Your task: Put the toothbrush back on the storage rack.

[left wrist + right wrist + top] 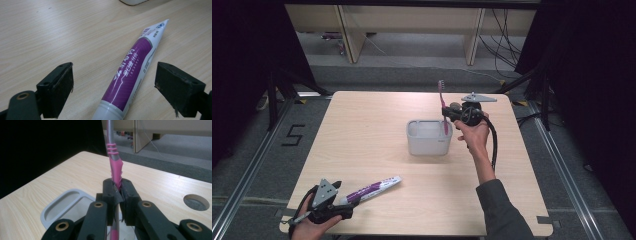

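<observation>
A pink toothbrush (442, 105) stands upright over the right end of a grey rectangular holder (428, 137) in the middle of the table, its brush head up. My right gripper (447, 114) is shut on the pink toothbrush (115, 167), pinching its handle between the pads just above the grey holder (53, 211). A purple and white toothpaste tube (371, 189) lies flat near the front left of the table. My left gripper (347, 202) rests at the tube's cap end. Its jaws stand open on either side of the toothpaste tube (131, 67), apart from it.
The wooden table (362, 125) has a round cable hole (196, 202) near the right gripper. Black frame posts and rails run along both sides of the table. Cables lie on the floor beyond the far edge.
</observation>
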Demonstrator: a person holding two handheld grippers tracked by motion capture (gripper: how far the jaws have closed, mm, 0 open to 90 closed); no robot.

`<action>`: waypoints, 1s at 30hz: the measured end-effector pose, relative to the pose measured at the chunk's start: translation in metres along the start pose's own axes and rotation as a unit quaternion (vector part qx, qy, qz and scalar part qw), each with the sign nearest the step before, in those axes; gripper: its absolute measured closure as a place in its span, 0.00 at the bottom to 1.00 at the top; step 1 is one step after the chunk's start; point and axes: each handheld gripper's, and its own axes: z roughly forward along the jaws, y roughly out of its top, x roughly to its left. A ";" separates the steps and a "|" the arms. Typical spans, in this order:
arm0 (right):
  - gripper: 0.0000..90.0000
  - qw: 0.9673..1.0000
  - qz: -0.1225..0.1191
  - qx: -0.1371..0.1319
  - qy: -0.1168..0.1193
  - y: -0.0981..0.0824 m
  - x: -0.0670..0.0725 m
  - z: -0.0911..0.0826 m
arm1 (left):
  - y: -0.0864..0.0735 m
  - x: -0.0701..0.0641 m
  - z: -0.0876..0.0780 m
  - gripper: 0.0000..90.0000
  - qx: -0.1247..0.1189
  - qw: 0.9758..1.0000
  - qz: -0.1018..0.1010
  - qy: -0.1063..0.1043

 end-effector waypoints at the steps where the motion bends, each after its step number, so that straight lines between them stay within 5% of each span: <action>1: 0.93 1.000 0.003 -0.006 0.000 -0.002 0.000 0.002 | 0.000 0.000 0.000 0.17 0.000 1.000 0.000 0.000; 6: 0.93 1.000 0.017 0.003 0.002 -0.009 0.000 0.006 | 0.000 0.000 0.000 0.17 0.000 1.000 0.001 0.000; 7: 0.93 1.000 0.001 0.001 0.002 -0.010 -0.003 0.007 | 0.000 0.000 0.000 0.17 0.000 1.000 0.001 0.001; 8: 0.93 1.000 0.016 0.003 0.002 -0.012 -0.002 0.007 | 0.000 0.000 0.000 0.17 0.001 1.000 -0.002 0.002; 17: 0.93 1.000 -0.003 0.016 -0.008 -0.021 -0.005 0.012 | 0.000 0.000 0.000 0.17 0.000 1.000 -0.001 0.000; 18: 0.93 1.000 0.010 0.020 -0.006 -0.022 -0.003 0.012 | 0.000 0.000 0.000 0.17 0.001 1.000 -0.001 0.001; 30: 0.92 1.000 0.008 0.026 -0.008 -0.029 -0.004 0.015 | 0.000 -0.001 0.000 0.17 0.005 1.000 -0.002 0.002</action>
